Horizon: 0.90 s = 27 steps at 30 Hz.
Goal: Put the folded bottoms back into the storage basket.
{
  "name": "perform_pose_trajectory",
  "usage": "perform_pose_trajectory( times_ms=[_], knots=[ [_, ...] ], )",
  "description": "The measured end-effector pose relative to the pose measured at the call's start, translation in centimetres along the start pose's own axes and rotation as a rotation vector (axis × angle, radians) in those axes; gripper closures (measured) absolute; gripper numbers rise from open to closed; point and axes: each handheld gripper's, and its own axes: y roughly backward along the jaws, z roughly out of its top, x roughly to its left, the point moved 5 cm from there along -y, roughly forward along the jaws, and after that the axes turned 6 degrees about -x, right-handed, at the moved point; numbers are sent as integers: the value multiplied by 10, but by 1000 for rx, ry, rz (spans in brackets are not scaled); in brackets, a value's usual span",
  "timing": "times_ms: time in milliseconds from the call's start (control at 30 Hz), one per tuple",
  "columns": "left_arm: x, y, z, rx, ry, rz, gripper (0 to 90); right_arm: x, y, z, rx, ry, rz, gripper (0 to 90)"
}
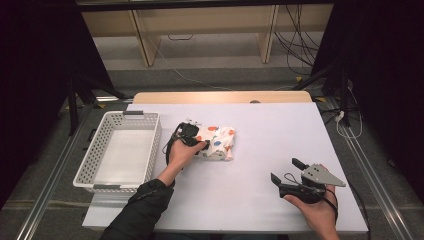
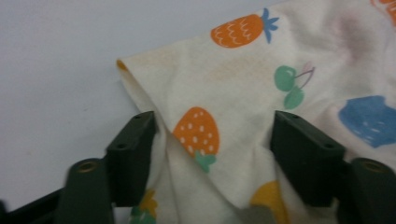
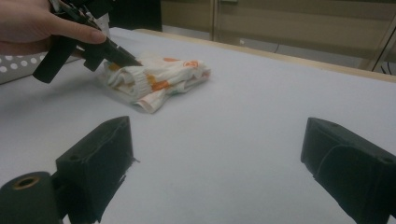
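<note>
A folded cream cloth (image 1: 220, 140) printed with fruit lies on the white table (image 1: 260, 125), a little left of centre. My left gripper (image 1: 202, 145) is at the cloth's left end. In the left gripper view its jaws stand apart, open, with a bunched fold of the cloth (image 2: 233, 70) between them; left gripper (image 2: 212, 144). My right gripper (image 1: 286, 170) is held open above the table's front right, far from the cloth. The right gripper view shows the right gripper (image 3: 215, 163) over bare table, with the cloth (image 3: 159, 79) and the left gripper (image 3: 123, 57) farther off.
A white perforated basket (image 1: 155, 145) stands at the table's left edge, just left of my left hand. Beyond the table's wooden far edge (image 1: 220, 97) are floor cables and furniture legs. Black stands flank the table on both sides.
</note>
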Motion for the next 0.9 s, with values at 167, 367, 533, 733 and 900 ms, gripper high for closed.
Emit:
perform_pose_trajectory(
  times_ms=[167, 367, 533, 733, 900],
  knots=[
    [-11, 2, 0, -10, 14, -18, 662, 1, 0, 0, -5, 0, 2, 98],
    [-19, 2, -1, -23, 5, -19, 810, 1, 0, -1, -4, -1, 3, 98],
    [-20, 5, -4, -79, -37, -32, 821, 0, 1, -2, 11, 3, 0, 98],
    [-21, 15, -2, -142, -35, -57, 825, -1, 0, -2, 13, 1, -3, 98],
    [-26, 29, 4, -191, -65, -69, 826, -1, 1, -2, 8, 0, -5, 98]
  ],
)
